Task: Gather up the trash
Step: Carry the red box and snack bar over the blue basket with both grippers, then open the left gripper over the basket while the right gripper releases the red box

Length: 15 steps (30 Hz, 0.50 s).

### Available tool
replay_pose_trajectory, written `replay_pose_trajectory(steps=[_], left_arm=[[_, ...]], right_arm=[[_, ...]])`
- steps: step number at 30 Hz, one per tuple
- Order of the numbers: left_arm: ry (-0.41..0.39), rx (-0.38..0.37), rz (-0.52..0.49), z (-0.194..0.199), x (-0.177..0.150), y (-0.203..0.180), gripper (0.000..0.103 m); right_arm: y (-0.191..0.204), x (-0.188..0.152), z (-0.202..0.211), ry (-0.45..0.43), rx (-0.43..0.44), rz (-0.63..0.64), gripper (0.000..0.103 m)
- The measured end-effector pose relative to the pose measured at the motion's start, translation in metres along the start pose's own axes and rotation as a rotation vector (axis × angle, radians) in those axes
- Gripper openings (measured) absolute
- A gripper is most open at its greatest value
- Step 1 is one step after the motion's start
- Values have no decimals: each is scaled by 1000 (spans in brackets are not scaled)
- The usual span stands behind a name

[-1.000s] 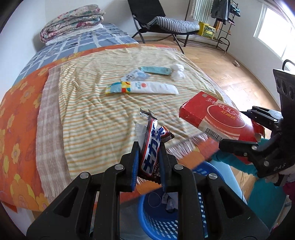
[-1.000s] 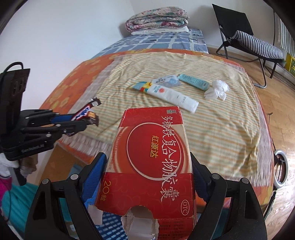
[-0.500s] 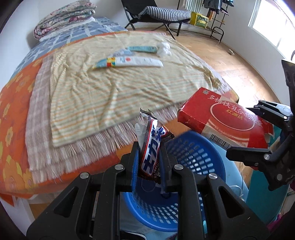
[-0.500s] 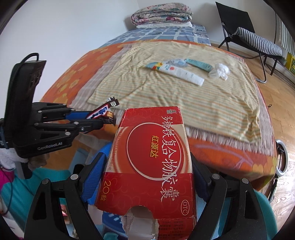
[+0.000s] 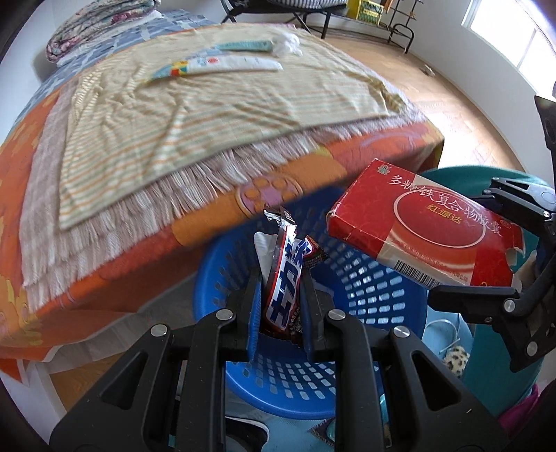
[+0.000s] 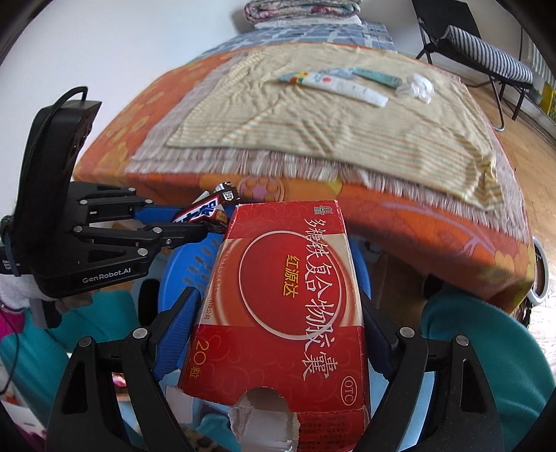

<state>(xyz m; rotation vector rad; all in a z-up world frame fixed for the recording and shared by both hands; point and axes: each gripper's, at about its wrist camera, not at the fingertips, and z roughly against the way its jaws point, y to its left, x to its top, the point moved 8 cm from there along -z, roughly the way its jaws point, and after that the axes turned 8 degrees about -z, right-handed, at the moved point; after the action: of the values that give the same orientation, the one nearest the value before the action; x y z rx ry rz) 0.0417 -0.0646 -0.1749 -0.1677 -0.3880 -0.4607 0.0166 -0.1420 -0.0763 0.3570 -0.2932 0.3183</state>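
Now candy wrapper [image 5: 283, 278] and red box [image 6: 288, 295] sit clamped between jaws.

I am looking past the tongs at a bed [image 5: 114, 194] wearing an orange flowered cover, with a striped fringed blanket [image 5: 194, 114] lying over it. Folded quilts [image 6: 302, 8] are sitting at its far end against a white wall [image 6: 121, 45]. Beyond on the right, a black folding chair [image 6: 476, 41] is standing on the wooden floor [image 5: 462, 114], and daylight is coming through a window [image 5: 510, 38].
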Motion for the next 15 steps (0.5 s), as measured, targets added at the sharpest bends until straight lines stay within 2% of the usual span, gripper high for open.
replay_pose_trajectory(steps=[8, 15], left_arm=[[52, -4, -12, -18, -13, -9, 19], [76, 1, -4, -27, -18, -10, 19]], right_arm=[[-3, -17, -14, 41, -8, -10, 85], [-8, -18, -19, 55, -19, -15, 85]])
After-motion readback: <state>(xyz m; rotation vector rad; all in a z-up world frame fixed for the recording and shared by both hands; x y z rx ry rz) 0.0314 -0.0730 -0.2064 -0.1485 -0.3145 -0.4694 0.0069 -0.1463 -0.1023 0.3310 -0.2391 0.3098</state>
